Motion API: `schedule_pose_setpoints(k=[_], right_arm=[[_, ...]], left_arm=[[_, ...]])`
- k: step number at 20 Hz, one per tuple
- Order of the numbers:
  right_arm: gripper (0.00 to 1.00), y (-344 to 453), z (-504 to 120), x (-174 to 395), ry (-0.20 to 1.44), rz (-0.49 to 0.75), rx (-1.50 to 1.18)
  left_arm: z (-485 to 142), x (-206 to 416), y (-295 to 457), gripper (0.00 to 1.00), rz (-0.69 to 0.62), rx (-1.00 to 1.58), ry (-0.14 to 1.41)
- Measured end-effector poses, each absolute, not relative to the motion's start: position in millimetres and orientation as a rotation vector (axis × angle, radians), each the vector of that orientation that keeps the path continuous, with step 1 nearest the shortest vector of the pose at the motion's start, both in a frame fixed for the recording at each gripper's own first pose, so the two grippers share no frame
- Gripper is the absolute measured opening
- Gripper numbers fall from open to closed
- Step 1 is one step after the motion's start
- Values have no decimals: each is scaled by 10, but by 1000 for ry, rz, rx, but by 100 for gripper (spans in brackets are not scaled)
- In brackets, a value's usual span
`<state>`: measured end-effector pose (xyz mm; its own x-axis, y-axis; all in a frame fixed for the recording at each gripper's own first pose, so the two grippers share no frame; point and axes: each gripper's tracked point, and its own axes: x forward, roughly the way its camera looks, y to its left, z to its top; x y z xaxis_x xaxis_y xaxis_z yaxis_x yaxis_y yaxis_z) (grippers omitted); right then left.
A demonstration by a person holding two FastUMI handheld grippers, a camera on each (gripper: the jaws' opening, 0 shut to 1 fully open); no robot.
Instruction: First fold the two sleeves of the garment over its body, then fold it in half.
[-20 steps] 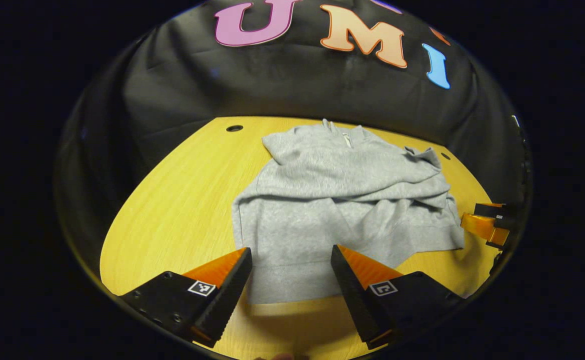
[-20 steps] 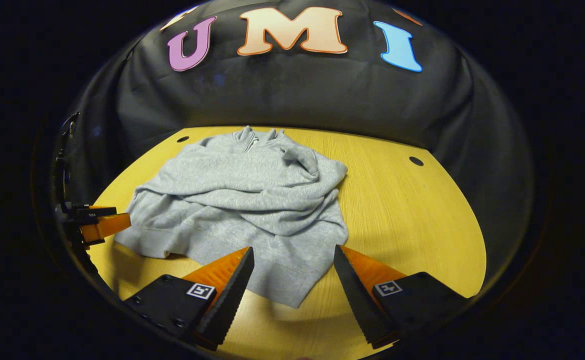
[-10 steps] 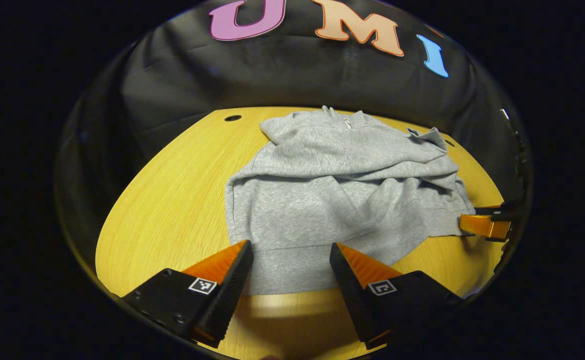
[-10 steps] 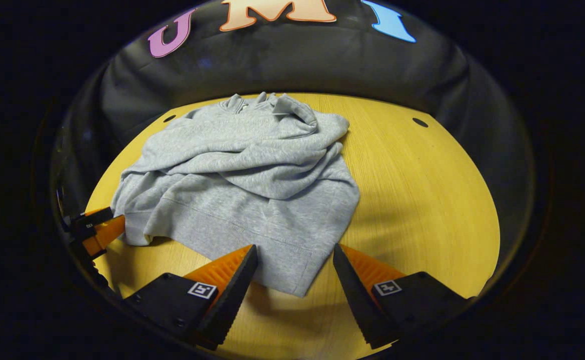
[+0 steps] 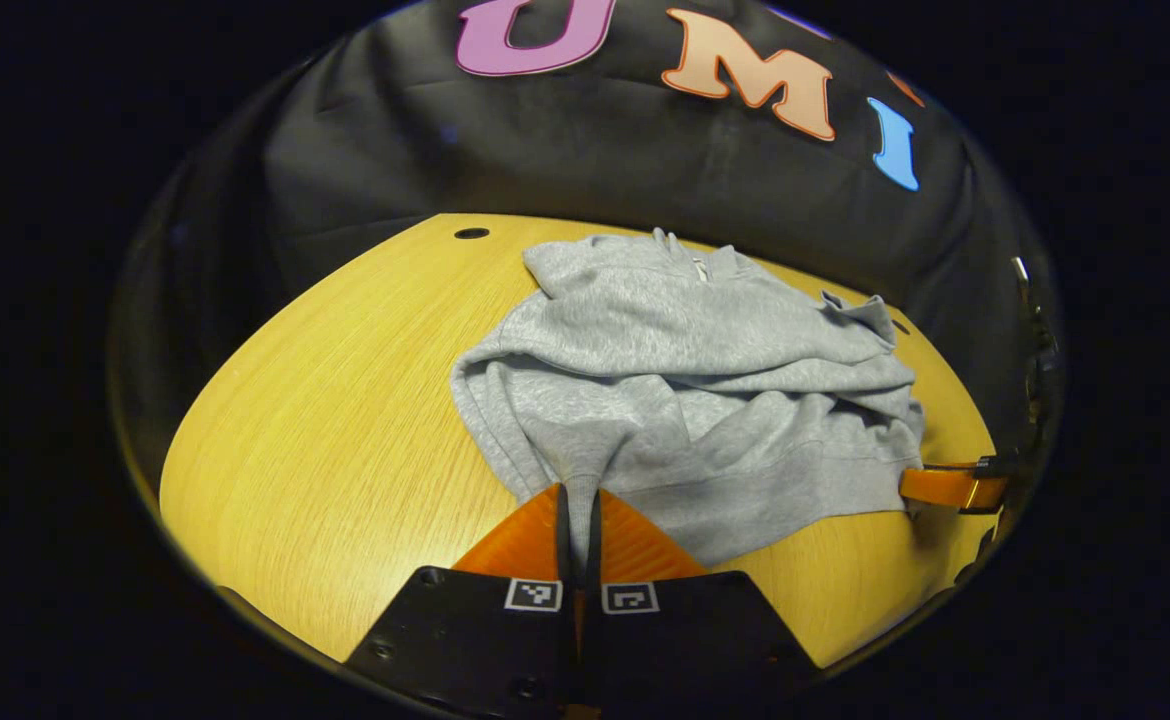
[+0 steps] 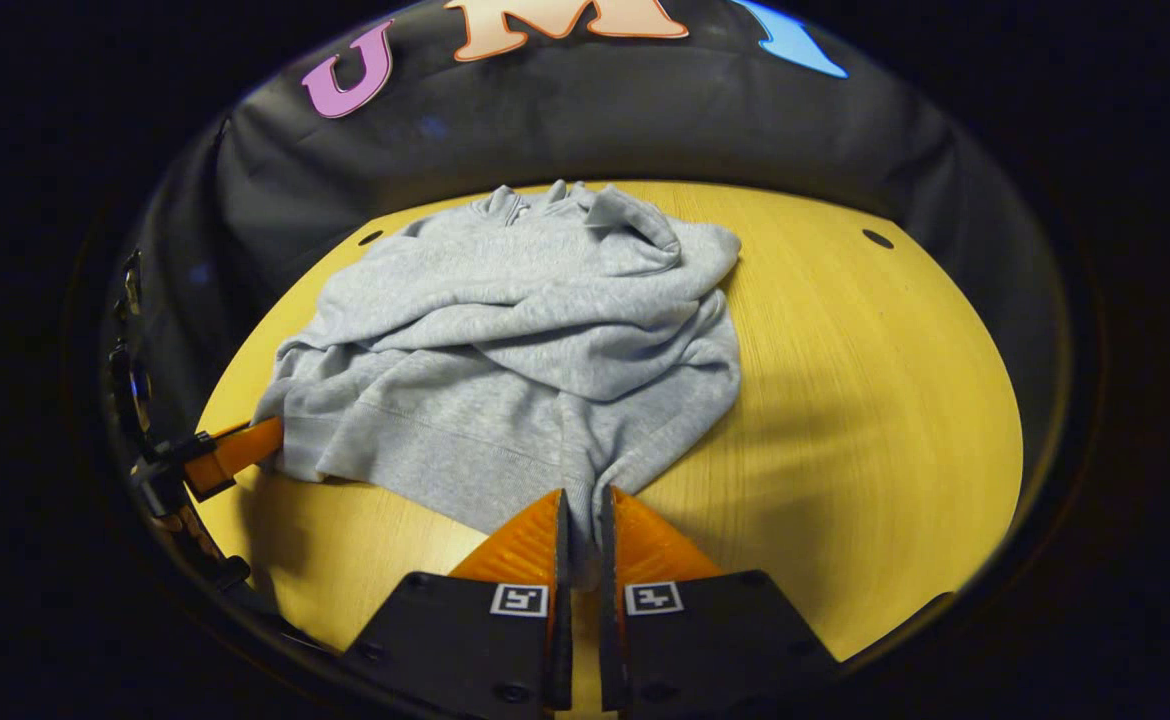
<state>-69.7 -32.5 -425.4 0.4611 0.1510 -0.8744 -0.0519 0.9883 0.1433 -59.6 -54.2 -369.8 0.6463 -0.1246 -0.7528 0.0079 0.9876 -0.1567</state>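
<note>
My left gripper (image 5: 578,500) pinches the grey sweatshirt's (image 5: 685,370) hem at bottom centre; my right gripper (image 6: 583,510) pinches its other hem corner. The sweatshirt lies rumpled mid-frame on the yellow table (image 5: 325,400). I can read no writing on it.

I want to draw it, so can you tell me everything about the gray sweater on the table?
The gray sweater looks like soft, fleecy knit with a small zip collar at its far end. It lies rumpled on the yellow wooden table, sleeves folded across its body in thick creases. The ribbed bottom hem faces the grippers. The left gripper and right gripper each pinch a near hem corner, bunching the cloth there.
</note>
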Motion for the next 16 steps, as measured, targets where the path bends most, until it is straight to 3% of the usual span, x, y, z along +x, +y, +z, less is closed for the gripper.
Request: schedule_pose_setpoints(k=[1,8,12,16], right_arm=[[6,-313,-4275,-705,1101,132,107],[6,-298,-3593,-454,962,151,228],[6,-203,-3403,-460,987,224,238],[6,-198,-3136,-237,944,203,335]], left_arm=[[-3689,-603,-535,0,-78,-113,886],[-3349,-597,-448,0,-108,-169,937],[-3156,-724,-394,0,-138,-129,962],[-2881,-593,-356,0,-130,-201,942]])
